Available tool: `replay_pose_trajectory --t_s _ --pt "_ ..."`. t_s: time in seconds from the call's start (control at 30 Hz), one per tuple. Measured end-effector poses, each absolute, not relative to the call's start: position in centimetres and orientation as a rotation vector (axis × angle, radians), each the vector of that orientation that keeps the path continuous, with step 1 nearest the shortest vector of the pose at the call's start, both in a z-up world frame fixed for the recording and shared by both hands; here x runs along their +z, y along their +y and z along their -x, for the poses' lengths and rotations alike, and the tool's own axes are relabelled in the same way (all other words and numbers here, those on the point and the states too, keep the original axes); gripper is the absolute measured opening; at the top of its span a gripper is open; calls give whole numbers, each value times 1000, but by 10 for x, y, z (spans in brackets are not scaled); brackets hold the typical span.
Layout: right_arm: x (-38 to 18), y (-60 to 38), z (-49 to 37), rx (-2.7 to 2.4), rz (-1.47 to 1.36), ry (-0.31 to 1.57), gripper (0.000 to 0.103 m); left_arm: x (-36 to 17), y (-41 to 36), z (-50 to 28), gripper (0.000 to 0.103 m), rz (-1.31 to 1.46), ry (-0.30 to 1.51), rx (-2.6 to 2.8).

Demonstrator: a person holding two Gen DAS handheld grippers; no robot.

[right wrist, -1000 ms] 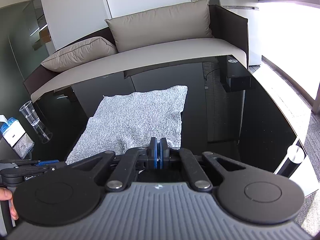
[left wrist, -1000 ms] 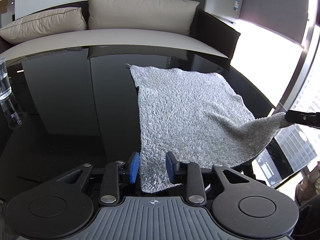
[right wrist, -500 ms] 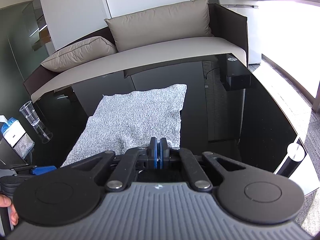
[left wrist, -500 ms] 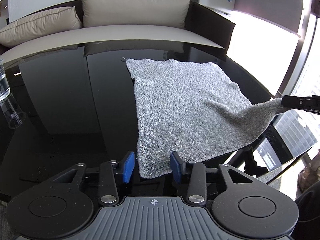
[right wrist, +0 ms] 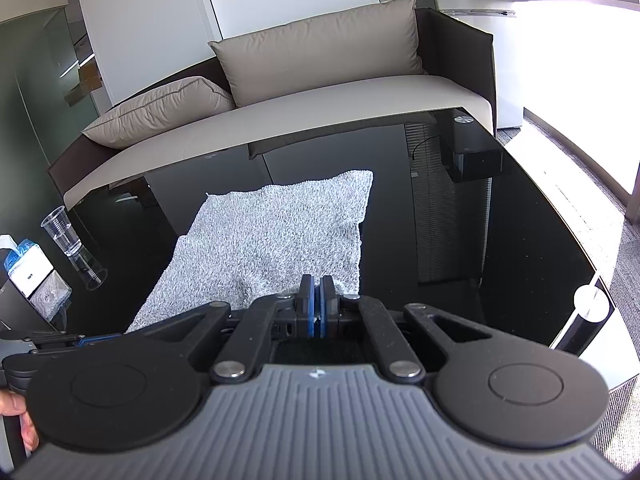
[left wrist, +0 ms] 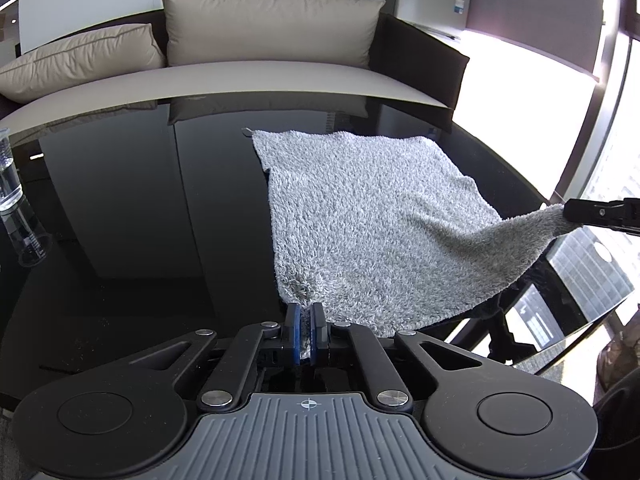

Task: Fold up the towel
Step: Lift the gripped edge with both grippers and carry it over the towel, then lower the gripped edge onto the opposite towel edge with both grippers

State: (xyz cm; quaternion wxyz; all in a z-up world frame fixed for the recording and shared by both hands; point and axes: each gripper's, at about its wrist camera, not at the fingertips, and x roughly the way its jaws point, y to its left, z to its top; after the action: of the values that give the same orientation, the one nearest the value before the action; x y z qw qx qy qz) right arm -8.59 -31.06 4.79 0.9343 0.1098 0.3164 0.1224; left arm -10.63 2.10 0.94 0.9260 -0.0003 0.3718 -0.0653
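1. Our left gripper has its blue pads closed on the near-left corner of the towel; a tuft of grey pile shows squeezed between them.
2. Our right gripper is likewise clamped, pads all but meeting, with the near-right corner of the towel pinched in the slit. In the left view that gripper enters from the right edge with the corner lifted clear of the table.
3. From both pairs of fingers the towel runs straight ahead, away from us toward the sofa. Its far edge lies flat on the glass, parallel to the table's far edge; the near edge spans between our two grips, sagging on the right side where it hangs off the surface.
4. The towel looks roughly square, so no long axis stands out; the fold line would run left to right, midway between our fingers and the far edge.
5. Each gripper is on its own corner, neither nearer the far edge than the other as far as we can judge.
6. We judge that the coming move turns on carrying both corners forward together, evenly, to meet the far corners.
7. A cup stands near the table's left edge, well apart from the towel.
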Motion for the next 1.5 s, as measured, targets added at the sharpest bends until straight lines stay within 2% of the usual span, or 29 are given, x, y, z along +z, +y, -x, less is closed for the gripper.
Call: replay_pose_trajectory --t_s 0.33,0.83,1.5 --pt "50 -308 78 261 -214 633 2 34 26 89 4 53 672 -139" --pt "57 -308 21 225 -243 562 2 59 34 28 4 90 598 -115" --pt "26 -309 -73 160 -291 580 2 34 36 -56 4 75 613 -88"
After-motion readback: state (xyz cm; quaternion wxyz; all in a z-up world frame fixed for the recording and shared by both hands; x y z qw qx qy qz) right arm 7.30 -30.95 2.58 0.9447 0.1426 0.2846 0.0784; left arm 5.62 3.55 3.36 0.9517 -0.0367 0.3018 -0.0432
